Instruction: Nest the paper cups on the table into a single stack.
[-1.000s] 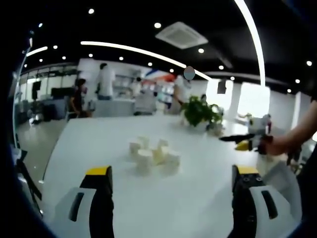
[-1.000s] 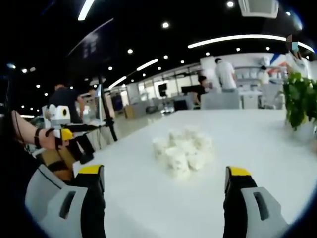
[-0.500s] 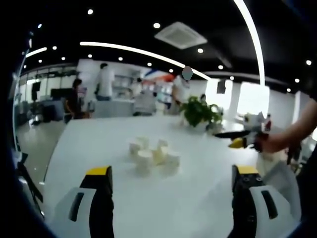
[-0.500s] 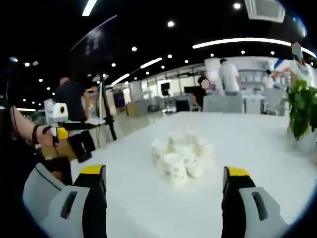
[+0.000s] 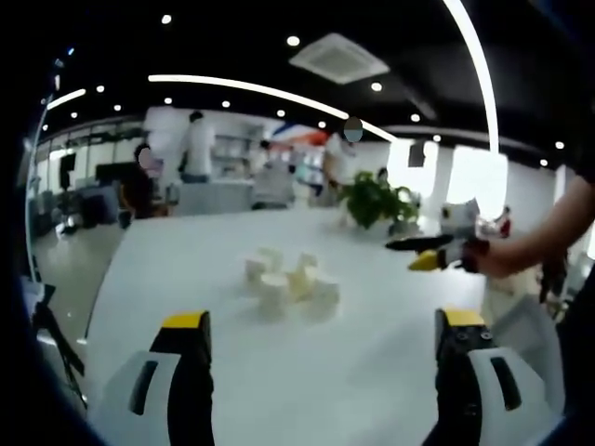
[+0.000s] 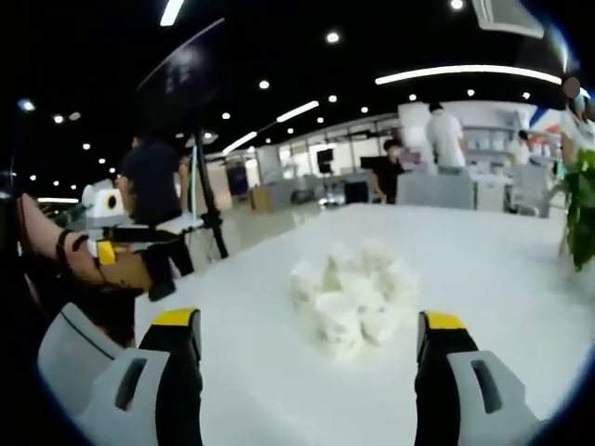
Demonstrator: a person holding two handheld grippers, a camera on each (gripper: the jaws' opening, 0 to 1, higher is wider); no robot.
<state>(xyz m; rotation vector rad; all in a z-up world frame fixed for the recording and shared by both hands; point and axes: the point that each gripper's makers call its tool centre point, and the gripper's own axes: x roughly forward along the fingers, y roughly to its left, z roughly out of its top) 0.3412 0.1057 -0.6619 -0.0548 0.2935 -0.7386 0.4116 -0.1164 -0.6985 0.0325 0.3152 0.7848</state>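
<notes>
Ahead, small white paper cups [image 6: 353,302] clustered loosely mid-way across the broad white table [image 6: 502,269], upright, touching or nearly so; roughly seven, too blurred for a sure count. Left gripper [image 5: 321,348] spread wide, holding nothing. Right gripper [image 6: 307,348] likewise wide, nothing between its yellow-tipped black jaws.

Place: a large open-plan office or demo hall, not a home.
Ceiling: dark, with recessed spotlights, long curved light strips [image 5: 270,93] and a ceiling air-conditioning unit [image 5: 337,58].
Furnishing: a long white surface [image 5: 307,362]; a potted green plant [image 5: 372,200] at its far end.
People: several people [image 6: 444,139] stand at counters [image 6: 437,189] and shelving far behind.
Equipment: a tripod stand [image 6: 206,209] beside the surface.
</notes>
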